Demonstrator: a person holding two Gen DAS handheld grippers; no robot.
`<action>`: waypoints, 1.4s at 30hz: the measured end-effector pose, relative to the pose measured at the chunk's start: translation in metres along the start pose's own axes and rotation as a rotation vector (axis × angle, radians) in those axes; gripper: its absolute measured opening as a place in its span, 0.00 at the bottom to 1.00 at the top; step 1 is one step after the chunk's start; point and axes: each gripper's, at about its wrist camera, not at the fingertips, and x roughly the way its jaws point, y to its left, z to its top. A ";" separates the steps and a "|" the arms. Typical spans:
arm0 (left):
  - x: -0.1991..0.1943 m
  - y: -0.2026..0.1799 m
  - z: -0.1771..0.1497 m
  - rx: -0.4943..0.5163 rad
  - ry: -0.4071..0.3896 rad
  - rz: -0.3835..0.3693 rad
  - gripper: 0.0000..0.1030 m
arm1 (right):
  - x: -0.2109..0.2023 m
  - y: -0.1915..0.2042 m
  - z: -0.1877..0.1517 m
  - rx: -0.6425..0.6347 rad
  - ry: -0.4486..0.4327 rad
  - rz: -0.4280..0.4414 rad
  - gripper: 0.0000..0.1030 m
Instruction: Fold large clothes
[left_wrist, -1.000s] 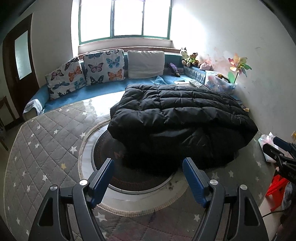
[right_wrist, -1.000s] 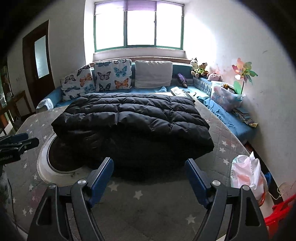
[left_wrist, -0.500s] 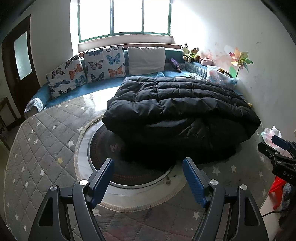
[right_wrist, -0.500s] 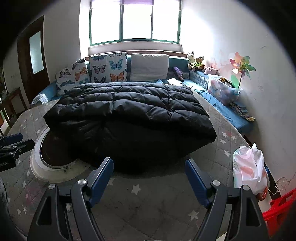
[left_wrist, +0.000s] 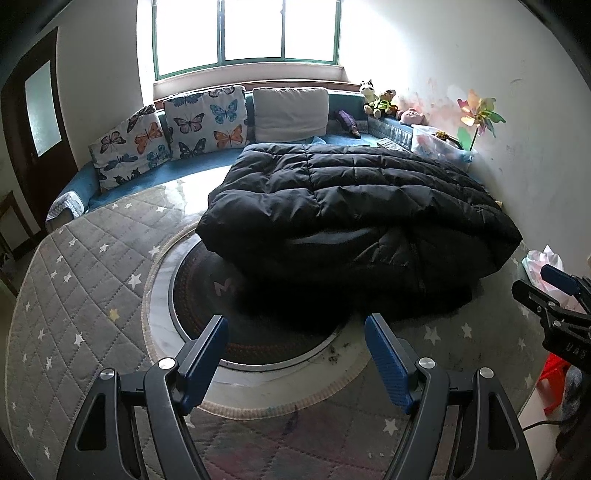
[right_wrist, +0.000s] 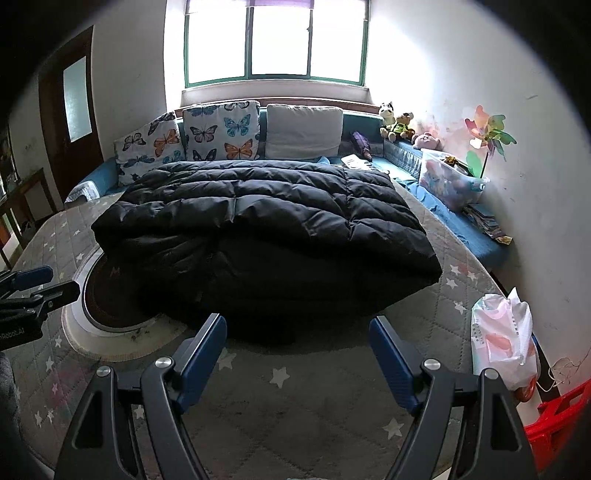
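A big black quilted down coat (left_wrist: 354, 214) (right_wrist: 266, 225) lies folded over itself on a round table covered by a grey star-patterned quilt (left_wrist: 74, 280). My left gripper (left_wrist: 295, 325) hovers open just short of the coat's near edge, nothing between its blue pads. My right gripper (right_wrist: 297, 325) is also open and empty, in front of the coat's near edge further right. Each gripper shows at the side of the other's view: the right gripper (left_wrist: 554, 291), the left gripper (right_wrist: 33, 284).
A round glass turntable (left_wrist: 207, 295) sits in the table's middle, partly under the coat. A blue bench with butterfly cushions (left_wrist: 199, 125) runs behind. A plastic bag (right_wrist: 502, 332), a red stool (right_wrist: 557, 417) and a clear box (right_wrist: 450, 177) stand along the right wall.
The coat sits larger and nearer in both views; both grippers have come a little closer to its near edge. Jaws unchanged.
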 end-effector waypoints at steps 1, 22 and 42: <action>0.000 0.000 0.000 0.001 0.000 -0.002 0.79 | 0.001 0.000 0.000 0.000 0.001 0.001 0.84; 0.011 -0.002 -0.009 -0.001 0.029 -0.018 0.79 | 0.003 0.012 -0.002 -0.026 0.020 0.024 0.85; 0.014 -0.006 -0.012 0.012 0.037 -0.025 0.79 | 0.005 0.016 -0.006 -0.034 0.027 0.029 0.85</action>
